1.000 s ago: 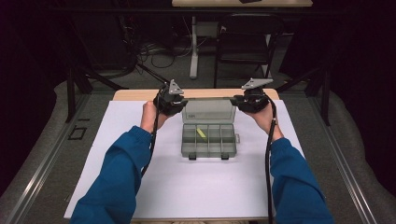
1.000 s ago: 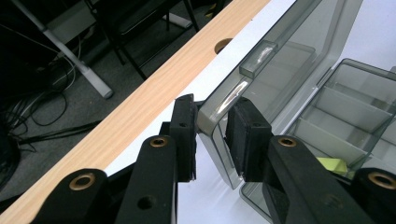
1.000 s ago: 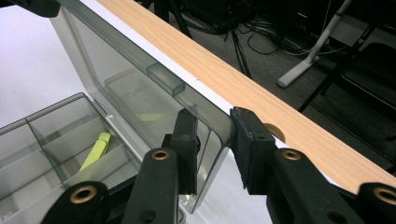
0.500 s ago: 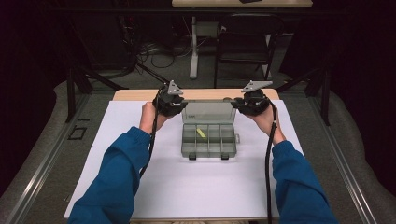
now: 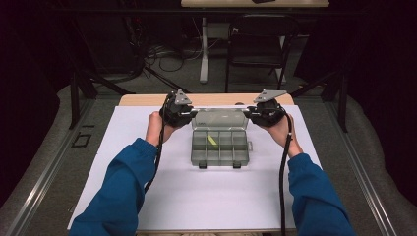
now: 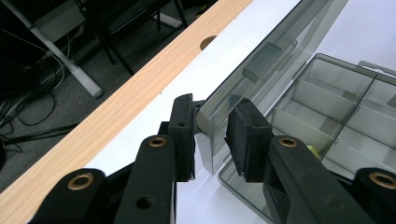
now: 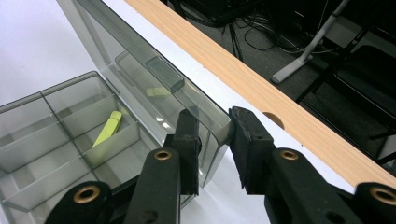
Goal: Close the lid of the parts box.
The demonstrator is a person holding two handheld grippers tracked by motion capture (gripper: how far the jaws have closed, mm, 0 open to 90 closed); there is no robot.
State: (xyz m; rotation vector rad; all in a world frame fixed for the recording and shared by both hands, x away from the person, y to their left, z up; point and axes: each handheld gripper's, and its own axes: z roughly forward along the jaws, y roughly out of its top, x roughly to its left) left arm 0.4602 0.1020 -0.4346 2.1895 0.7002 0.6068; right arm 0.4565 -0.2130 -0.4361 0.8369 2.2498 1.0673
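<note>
Lid point(image 5: 220, 118) of the smoky plastic organizer box point(image 5: 220, 148) is standing open and tilted back, hinged along the far edge of the tray, which is sitting on the white mat point(image 5: 196, 191) toward the wooden table strip point(image 5: 147, 100).

Left of the box, the left gripper point(image 5: 189, 114) is straddling the lid's left corner; the left gripper view is showing one pad point(image 6: 186, 135) pressing the corner's outer face while the other pad point(image 6: 245, 135) is standing a little off the inner face, so the grip is looking loose rather than tight. A round hole point(image 6: 210, 42) in the wooden strip is showing there, too small to make out from above.

Inside the box, a yellow-green piece point(image 5: 212, 140) is lying in a compartment of the back row, left of the middle; the right gripper view is showing it slanted against a divider point(image 7: 108, 127), with its reflection in the lid.

Right of the box, the right gripper point(image 5: 252, 115) is bracketing the lid's right corner, jaws partly closed, both pads close against the plastic.

Beyond the table, a chair point(image 5: 255, 46) and floor cables point(image 5: 157, 51) are sitting in shadow. Blue sleeves point(image 5: 123, 182) are covering part of the mat.
</note>
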